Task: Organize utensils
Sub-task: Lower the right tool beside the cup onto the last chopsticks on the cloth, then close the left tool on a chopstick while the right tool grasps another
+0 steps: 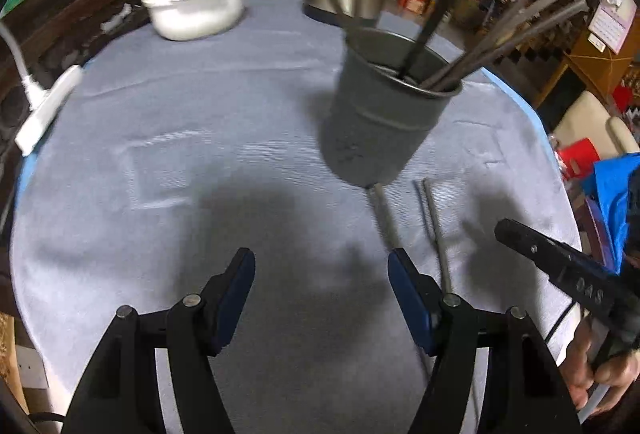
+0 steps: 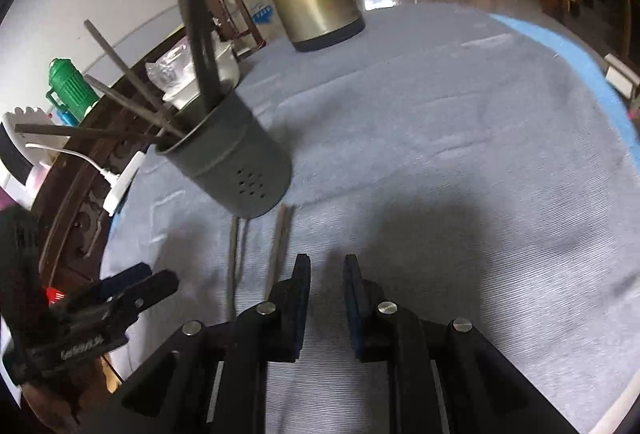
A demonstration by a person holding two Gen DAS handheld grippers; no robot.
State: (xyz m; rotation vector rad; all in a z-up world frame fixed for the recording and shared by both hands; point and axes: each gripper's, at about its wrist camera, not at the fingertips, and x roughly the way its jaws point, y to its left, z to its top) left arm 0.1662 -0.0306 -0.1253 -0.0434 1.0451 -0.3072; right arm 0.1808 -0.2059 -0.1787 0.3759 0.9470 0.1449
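A pale blue cloth-covered counter carries a grey metal utensil cup holding long dark utensils; two thin grey chopsticks lie just before it. The left hand-held gripper stands wide, empty; the right hand-held gripper narrow, holding nothing.

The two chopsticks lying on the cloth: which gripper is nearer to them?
Left. The left gripper has one finger at the chopsticks; the right gripper sits just beside them.

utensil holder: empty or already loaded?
Loaded in part. The grey utensil holder stands upright with several chopsticks sticking out of its mouth; two more chopsticks lie on the tablecloth beside its base.
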